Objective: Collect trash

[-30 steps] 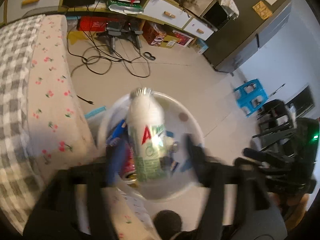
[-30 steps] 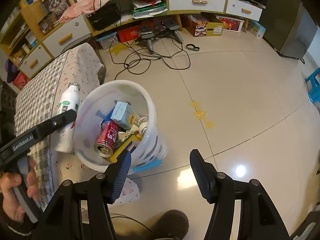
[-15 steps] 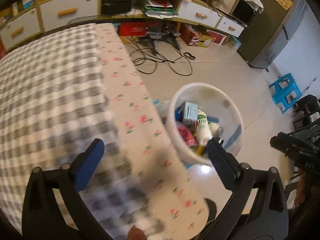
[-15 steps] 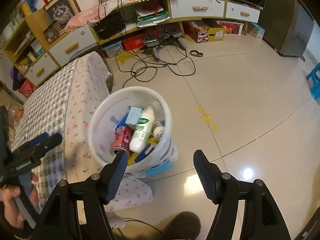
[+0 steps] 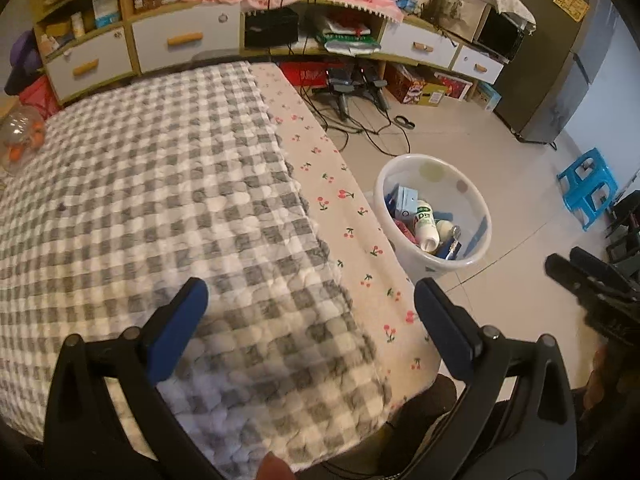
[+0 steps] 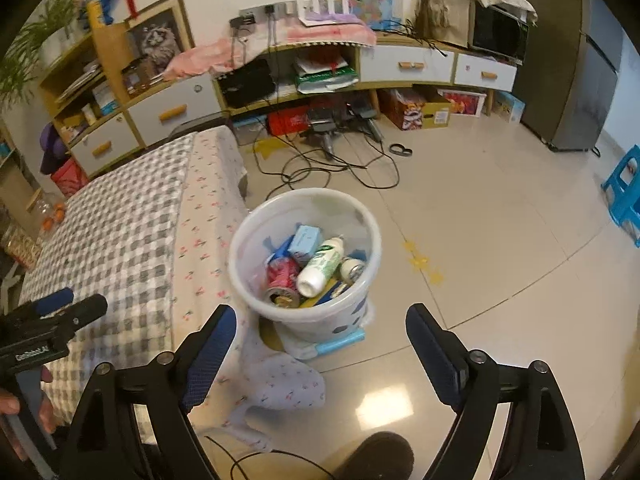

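Left wrist view: I see my left gripper (image 5: 308,312) released, nothing between its blue pads (image 5: 176,332), hanging over the near right corner of the checked blanket (image 5: 160,184).
Left jaws: they have just finished spreading wide and grip nothing.
Bed edge: the cherry-print sheet (image 5: 352,240) runs along the blanket's right edge and drops toward the floor.
Trash bin: the white bin (image 5: 476,208) stands on the tiled floor just beside the sheet's right edge, upright.
Bin contents: a white bottle (image 5: 425,227) with green print lies tilted among a pale blue carton (image 5: 408,200) and other litter.
Right wrist view: my right gripper (image 6: 320,336) is released too, its jaws just opened further, empty, held above the floor in front of the bin (image 6: 244,240).
Inside from here: the bottle (image 6: 320,268) leans beside a red can (image 6: 282,276); a second can (image 6: 352,270) sits at its right.
Under the bin: a light blue strip (image 6: 340,342) shows at the base; I cannot tell what it is.
Far side: cables (image 6: 320,168) trail over the floor before the shelf unit (image 6: 280,80).
Right edge: a blue stool (image 6: 624,196) stands well apart from the bin.
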`<act>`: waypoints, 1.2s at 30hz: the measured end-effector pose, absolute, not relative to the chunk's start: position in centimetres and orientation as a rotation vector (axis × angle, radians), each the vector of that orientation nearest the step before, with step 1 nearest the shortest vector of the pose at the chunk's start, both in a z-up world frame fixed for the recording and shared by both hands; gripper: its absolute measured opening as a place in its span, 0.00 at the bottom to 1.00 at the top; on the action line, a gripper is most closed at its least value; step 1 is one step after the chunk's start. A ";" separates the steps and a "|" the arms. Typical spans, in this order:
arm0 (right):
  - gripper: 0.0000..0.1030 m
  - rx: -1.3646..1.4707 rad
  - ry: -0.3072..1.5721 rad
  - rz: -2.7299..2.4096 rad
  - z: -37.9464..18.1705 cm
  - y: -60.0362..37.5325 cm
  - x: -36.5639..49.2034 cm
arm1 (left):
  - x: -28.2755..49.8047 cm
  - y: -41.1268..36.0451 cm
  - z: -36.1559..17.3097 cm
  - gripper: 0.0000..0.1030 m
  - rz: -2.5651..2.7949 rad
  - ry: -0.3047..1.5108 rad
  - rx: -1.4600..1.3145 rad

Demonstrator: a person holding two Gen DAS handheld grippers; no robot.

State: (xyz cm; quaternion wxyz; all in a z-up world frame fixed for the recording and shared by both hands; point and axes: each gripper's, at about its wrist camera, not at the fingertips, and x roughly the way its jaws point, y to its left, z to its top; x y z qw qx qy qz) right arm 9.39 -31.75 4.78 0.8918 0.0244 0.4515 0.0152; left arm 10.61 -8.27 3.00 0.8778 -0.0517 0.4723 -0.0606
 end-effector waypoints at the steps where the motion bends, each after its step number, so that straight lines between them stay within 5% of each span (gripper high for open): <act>1: 0.86 0.046 0.932 0.035 4.7 -31.3 9.1 | 10.0 -8.1 3.3 0.99 -0.119 0.971 -0.106; 36: 0.86 -0.013 0.887 0.067 2.8 -26.3 6.9 | 5.4 -3.9 2.4 0.99 -0.009 0.917 -0.138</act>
